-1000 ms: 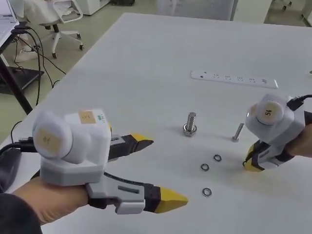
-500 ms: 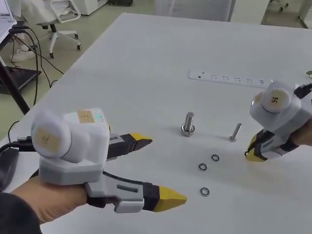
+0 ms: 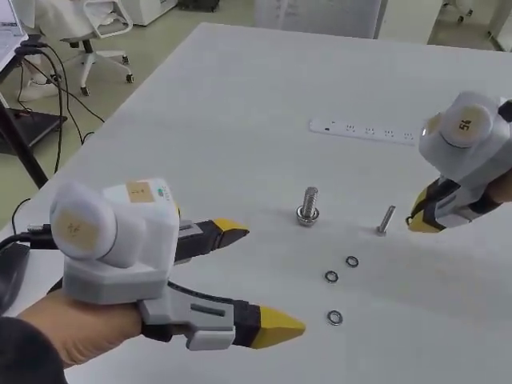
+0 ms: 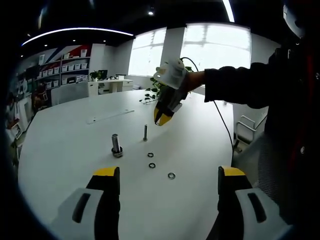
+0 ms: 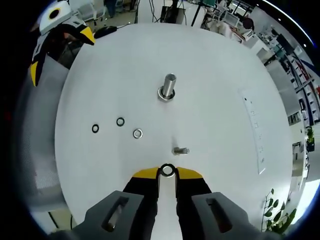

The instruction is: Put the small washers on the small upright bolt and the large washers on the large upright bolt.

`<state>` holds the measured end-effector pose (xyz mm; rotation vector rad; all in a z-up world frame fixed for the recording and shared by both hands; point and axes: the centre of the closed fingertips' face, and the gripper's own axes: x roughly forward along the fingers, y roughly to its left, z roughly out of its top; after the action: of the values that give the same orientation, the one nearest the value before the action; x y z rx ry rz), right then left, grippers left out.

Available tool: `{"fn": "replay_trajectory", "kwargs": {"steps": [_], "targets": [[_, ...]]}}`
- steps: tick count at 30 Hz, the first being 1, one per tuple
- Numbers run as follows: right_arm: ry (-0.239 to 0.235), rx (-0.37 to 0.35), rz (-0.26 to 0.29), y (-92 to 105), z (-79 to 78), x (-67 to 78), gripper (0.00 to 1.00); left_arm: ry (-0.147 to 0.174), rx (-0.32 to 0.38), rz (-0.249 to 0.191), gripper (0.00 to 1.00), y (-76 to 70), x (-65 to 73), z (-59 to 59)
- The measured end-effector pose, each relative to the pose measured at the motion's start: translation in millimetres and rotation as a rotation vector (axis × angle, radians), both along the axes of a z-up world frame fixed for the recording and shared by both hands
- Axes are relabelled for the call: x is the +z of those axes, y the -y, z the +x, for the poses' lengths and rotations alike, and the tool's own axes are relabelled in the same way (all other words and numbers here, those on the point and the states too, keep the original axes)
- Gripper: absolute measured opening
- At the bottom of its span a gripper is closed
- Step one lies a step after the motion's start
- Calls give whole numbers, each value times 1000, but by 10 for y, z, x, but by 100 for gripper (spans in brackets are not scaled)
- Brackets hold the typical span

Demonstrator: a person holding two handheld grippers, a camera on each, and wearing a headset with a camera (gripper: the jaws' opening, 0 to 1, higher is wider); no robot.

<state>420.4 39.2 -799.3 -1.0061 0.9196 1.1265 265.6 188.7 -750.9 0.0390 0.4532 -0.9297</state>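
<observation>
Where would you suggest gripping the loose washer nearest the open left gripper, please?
Probably across its outer rim, coming straight down from above: the washer lies flat on the table, so only its thin edge gives opposing faces to the left gripper.

left gripper (image 3: 268, 280): low at the near left, roughly level, jaws spread wide apart, yellow tips pointing forward and to the right
left hand (image 3: 80, 330): wrapped round the gripper's body from below
right gripper (image 3: 420, 222): held high at the far right, tilted downward, jaws drawn together on a washer (image 5: 167, 165) at the tips
right hand (image 4: 194, 79): grips the gripper from behind, arm in a dark sleeve
</observation>
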Motion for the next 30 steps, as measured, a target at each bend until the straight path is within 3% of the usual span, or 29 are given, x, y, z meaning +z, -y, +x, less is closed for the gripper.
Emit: {"fn": "replay_trajectory", "kwargs": {"steps": [8, 30], "targets": [[20, 29, -4, -122, 160, 83, 13, -5, 5, 4, 80, -22, -15, -2], [-26, 53, -42, -174, 300, -145, 13, -25, 26, 10, 80, -85, -89, 0]]}}
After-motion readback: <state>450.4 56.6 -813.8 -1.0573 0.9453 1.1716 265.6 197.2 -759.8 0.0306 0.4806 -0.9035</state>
